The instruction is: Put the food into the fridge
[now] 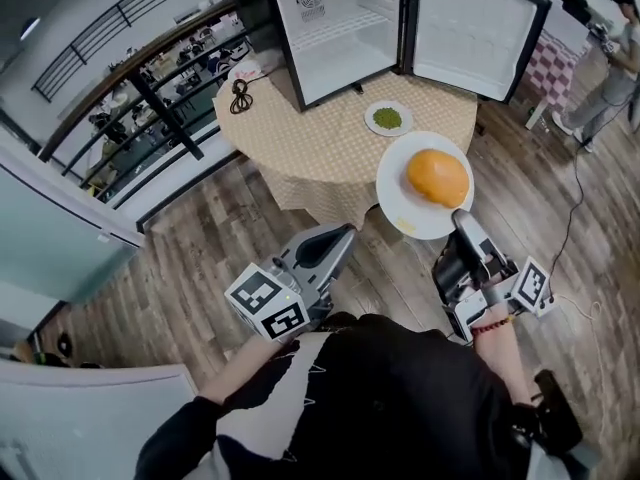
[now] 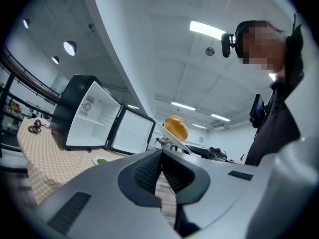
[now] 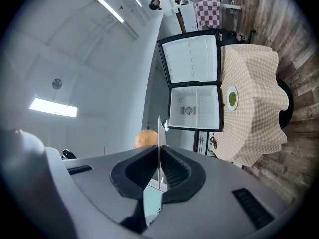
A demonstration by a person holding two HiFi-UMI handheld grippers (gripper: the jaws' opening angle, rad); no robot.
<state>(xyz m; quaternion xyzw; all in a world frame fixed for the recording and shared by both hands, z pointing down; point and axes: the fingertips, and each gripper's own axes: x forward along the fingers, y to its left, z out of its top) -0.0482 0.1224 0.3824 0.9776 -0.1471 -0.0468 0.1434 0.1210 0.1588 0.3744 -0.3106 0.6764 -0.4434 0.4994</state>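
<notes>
A smooth, round orange food point(image 1: 437, 176) sits mid-plate on a white plate point(image 1: 398, 206), aloft near the worktop's point(image 1: 310, 143) edge. The right tool point(image 1: 462, 220) is clenched on the plate's near rim (only its own view shows the rim edge-on between the pads). The food lies just beyond its tips. The left tool point(image 1: 342, 236) is closed on nothing.
</notes>
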